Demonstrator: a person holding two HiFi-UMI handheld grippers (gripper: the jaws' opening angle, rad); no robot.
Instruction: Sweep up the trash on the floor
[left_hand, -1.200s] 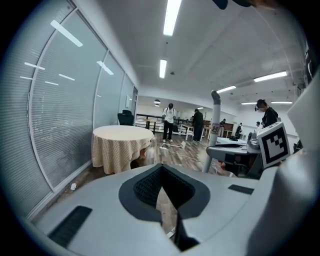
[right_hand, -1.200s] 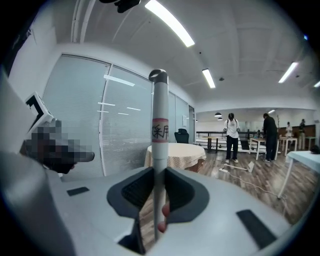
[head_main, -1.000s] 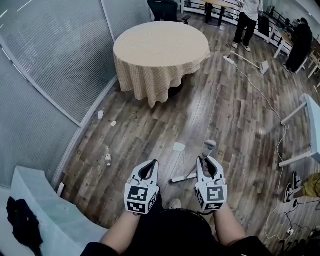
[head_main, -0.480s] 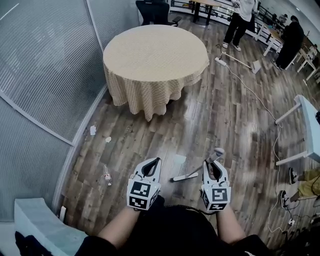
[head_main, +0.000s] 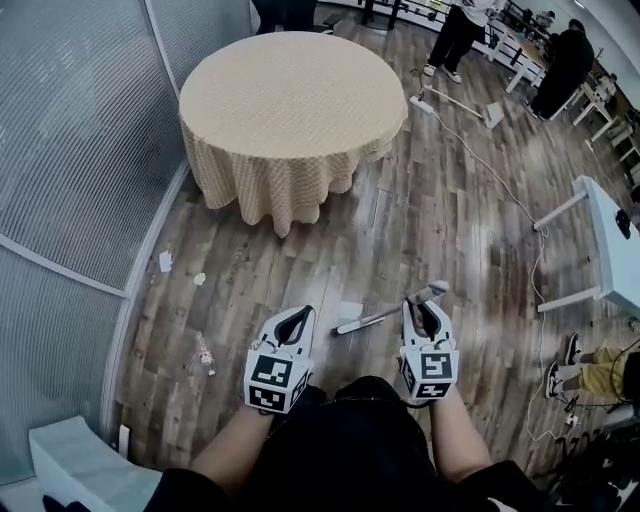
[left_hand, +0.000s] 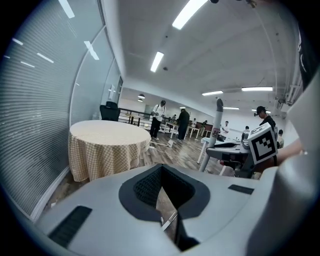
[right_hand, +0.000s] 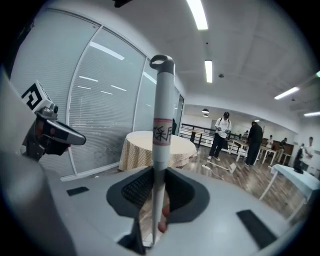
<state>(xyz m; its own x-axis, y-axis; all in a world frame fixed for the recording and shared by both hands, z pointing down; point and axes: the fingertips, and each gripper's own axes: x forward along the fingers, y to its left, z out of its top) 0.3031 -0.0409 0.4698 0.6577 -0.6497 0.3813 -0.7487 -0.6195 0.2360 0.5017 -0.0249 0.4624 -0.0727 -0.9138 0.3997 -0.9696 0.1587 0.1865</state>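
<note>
The right gripper is clenched on a pale pole. In the right gripper view the pole stands upright between the pads, with a printed label partway up and a grey ring at its top. In the head view it slants from that grey top, at the gripper's 12 o'clock, down to the floor at about its 9 o'clock. Its lower end lies just beside a white sheet on the boards.

The left gripper is held level with the right, at the pole's 8 o'clock. Its jaws are closed tip to tip with nothing between them. Only floor and a stretch of the pole show through the gap behind the tips in the left gripper view.

The trash lies well apart from both grippers, toward the glass wall. One littered piece sits at the left gripper's 9 o'clock. A small scrap and a white scrap lie at its 10 o'clock, near the wall's base.

A round table with a checked cloth stands at 11 o'clock from the person. Past it, at 1 o'clock, two people stand by desks. A cable trails across the floor from there toward 3 o'clock, passing a white table at the right edge.
</note>
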